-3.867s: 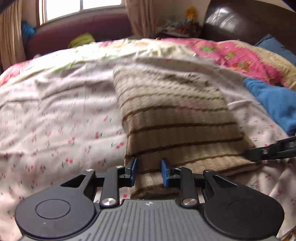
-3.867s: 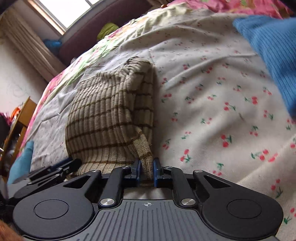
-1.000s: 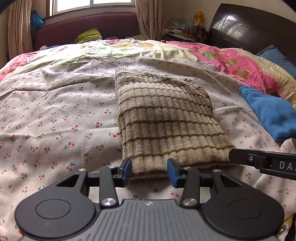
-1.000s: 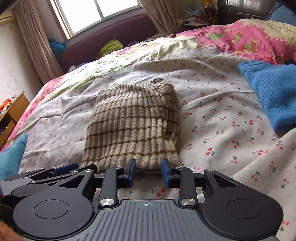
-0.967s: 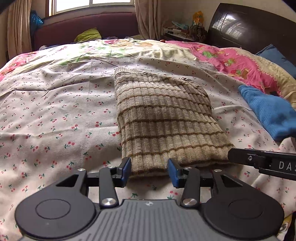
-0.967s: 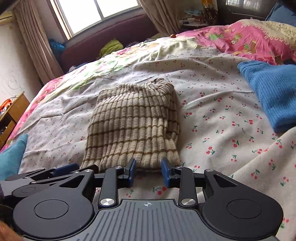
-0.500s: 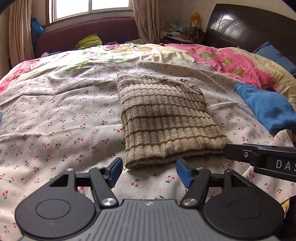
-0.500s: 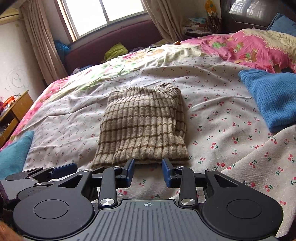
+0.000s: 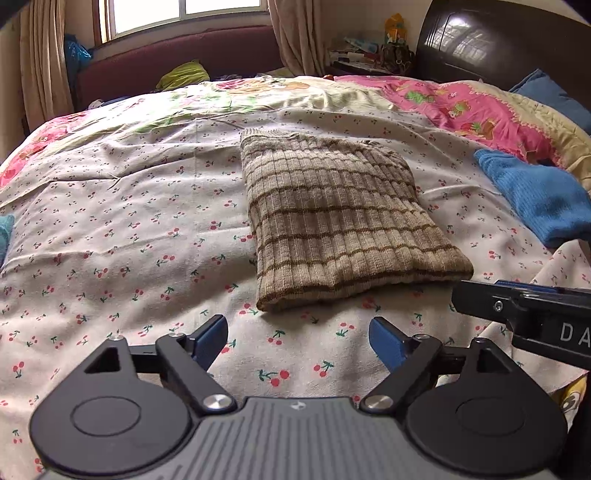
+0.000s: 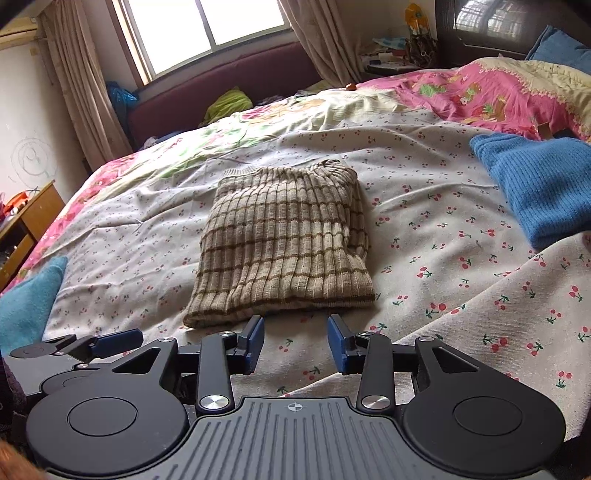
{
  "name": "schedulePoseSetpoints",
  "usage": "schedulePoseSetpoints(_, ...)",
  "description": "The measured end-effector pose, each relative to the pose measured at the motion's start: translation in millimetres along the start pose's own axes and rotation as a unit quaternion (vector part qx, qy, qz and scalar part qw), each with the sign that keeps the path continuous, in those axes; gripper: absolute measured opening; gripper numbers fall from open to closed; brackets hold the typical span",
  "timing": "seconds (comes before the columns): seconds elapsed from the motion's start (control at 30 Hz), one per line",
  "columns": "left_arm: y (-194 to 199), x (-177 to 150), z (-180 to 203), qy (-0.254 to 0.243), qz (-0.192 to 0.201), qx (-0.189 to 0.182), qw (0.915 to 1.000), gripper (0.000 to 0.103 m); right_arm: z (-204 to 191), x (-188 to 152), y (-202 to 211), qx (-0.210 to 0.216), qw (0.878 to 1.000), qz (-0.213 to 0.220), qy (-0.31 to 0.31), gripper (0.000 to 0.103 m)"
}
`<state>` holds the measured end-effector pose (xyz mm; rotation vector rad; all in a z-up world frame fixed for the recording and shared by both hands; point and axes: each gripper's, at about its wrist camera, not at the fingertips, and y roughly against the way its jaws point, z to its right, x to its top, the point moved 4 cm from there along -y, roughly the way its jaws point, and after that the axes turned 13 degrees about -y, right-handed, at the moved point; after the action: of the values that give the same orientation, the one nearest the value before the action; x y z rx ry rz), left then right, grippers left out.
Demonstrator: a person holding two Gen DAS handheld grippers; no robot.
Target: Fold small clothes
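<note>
Lettering: white capitals "DA" show on the side of the right tongs as seen from the left wrist view; the rest of the word runs out of frame. No other writing is legible.

Landmark: folded striped sweater, beige ribbed knit with thin brown cross-stripes. It lies flat on the cherry-print bedsheet, about mid-bed. Folded to a rough rectangle. Long axis runs from the near bed edge away toward the window; the brown stripes run across that axis. Ribbed collar end points to the window side; the thick folded edge faces the tongs.

Left tongs: jaws wide apart and opening, nothing between them but sheet. They sit just short of the sweater's near edge, not touching it.

Right tongs: jaws apart by a moderate gap and opening, nothing between them. Their tips are just beside the sweater's near edge; no pad presses on the knit.

Blue knit garment: to the right of the sweater, well apart from it, partly on the sheet. Pink patterned quilt: beyond the blue garment, further right of the sweater. Teal cloth: left of the sweater, at the bed's edge. Maroon sofa: beyond the sweater, under the window, with a yellow-green cloth on it.
</note>
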<state>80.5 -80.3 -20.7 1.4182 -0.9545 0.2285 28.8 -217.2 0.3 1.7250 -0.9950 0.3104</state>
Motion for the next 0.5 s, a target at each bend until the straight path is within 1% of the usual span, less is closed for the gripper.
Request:
schedulePoseSetpoints(0.17, -1.6, -2.6, -3.7, 0.012, -0.006, -0.003, 0.9999, 0.097, -0.9, -5.3, -2.4, -0.003, 1.0, -0.003, 0.007, 0.039)
schedulePoseSetpoints(0.5, -4.6, -5.7, -4.8, 0.021, -0.014, -0.011, 0.9996, 0.098, 1.5, -8.9, -6.2, -0.009, 1.0, -0.005, 0.004, 0.039)
